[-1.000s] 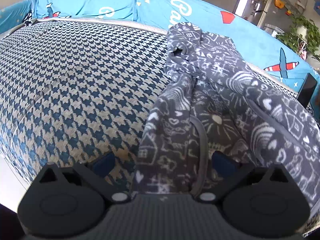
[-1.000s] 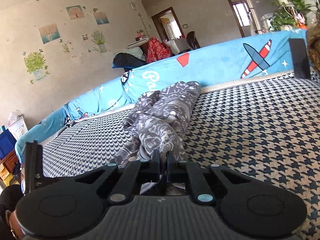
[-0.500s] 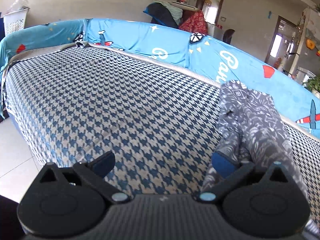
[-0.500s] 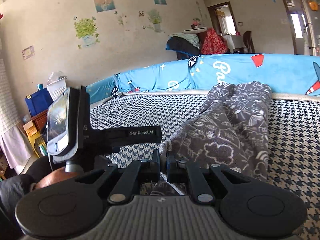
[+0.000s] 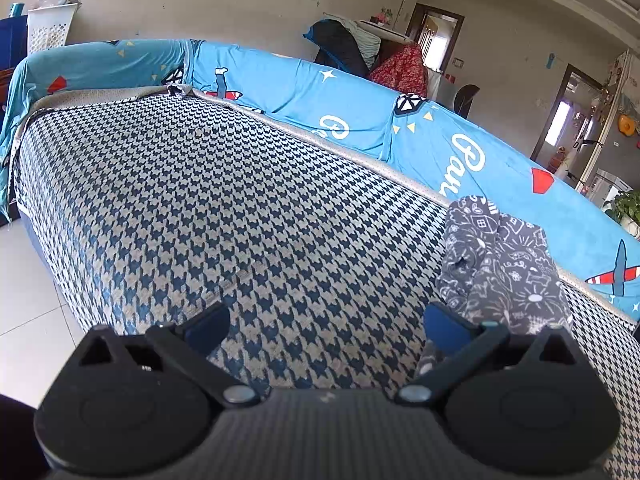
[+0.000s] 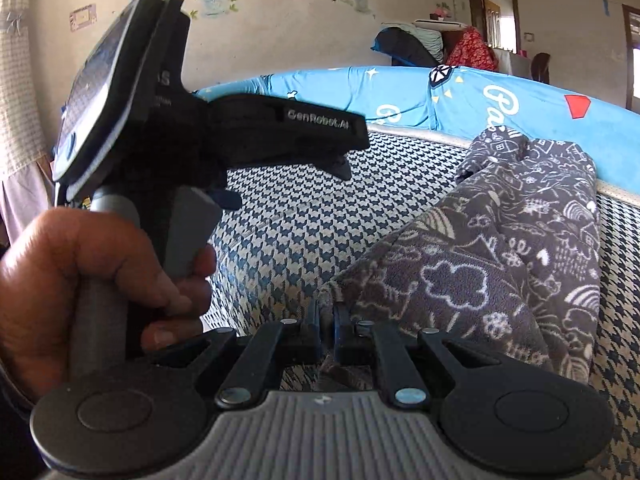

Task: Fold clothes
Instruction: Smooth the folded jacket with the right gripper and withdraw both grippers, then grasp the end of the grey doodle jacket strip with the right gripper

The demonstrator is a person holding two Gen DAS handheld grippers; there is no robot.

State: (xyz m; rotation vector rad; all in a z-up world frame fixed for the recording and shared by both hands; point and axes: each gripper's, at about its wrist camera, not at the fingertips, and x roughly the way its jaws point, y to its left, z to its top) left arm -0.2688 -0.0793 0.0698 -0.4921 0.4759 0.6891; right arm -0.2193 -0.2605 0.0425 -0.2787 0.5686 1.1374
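A grey garment [image 6: 500, 256] printed with white doodles lies bunched on the houndstooth sofa seat [image 6: 288, 216]. My right gripper [image 6: 328, 320] is shut on the garment's near edge, and the cloth runs up and to the right from the jaws. In the left wrist view the same garment [image 5: 504, 264] sits at the right, just beyond the right blue pad. My left gripper [image 5: 324, 326] is open over bare seat [image 5: 200, 184] with nothing between its fingers. A hand [image 6: 92, 280] holds the left gripper's handle [image 6: 172, 152] in the right wrist view, left of the garment.
A blue cover with planes and lettering [image 5: 360, 104] drapes the sofa back. The seat's front edge [image 5: 44, 264] drops to a white tiled floor [image 5: 24, 320] at the left. More clothes [image 5: 372, 56] are piled behind the sofa.
The left gripper came off the garment and swung left and up, and now faces bare seat. The right gripper carried the garment's edge leftward, close beside the left gripper's handle.
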